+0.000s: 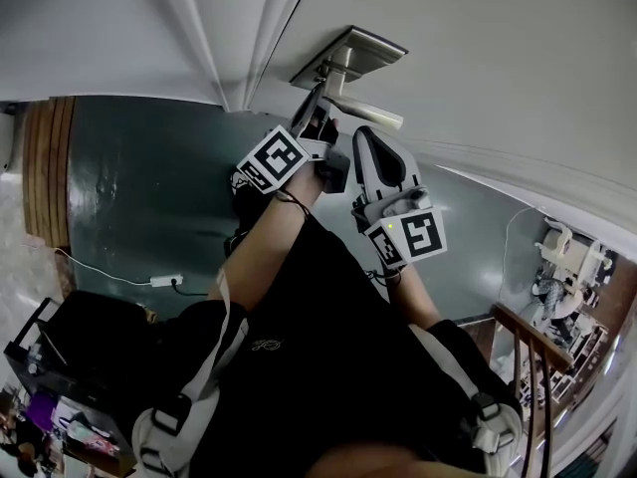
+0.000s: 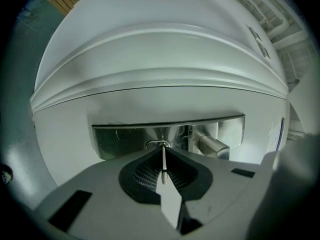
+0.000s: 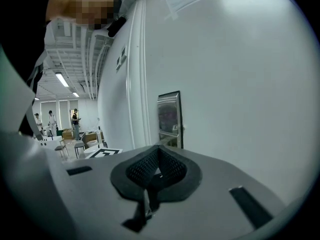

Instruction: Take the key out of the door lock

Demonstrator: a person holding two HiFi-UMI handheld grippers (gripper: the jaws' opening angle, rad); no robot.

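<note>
Well, the left gripper [image 2: 163, 153] is clamped on the key [image 2: 163, 166], which shows edge-on as a thin bright strip pinched between its ribbed pads [image 2: 145, 173]. Right at the jaw tips, the far end of the key meets the lock [image 2: 157, 144], a small round cylinder. I judge the blade is not yet out of it, though the tips crowd the joint and I cannot tell how deep it sits. The lock is set in a brushed metal plate [image 2: 120, 139] directly ahead of the jaws. Just to the right on that plate, the handle [image 2: 212, 145] sticks out towards the tool. Beyond the plate, the white door [image 2: 165, 59] fills everything further on.

The right gripper [image 3: 159, 151] hangs just to the right of the left one, below the handle and pointed at the door. Its jaws are pressed together with nothing between them, and it touches neither key nor handle.

So the grip looks made, and that is as far as the job has got. What is left, as I read it, is the pull itself. The left gripper has to draw straight back along the blade, away from the plate, until the key comes free. If it tilts sideways while pulling, the blade could bind in the cylinder.
</note>
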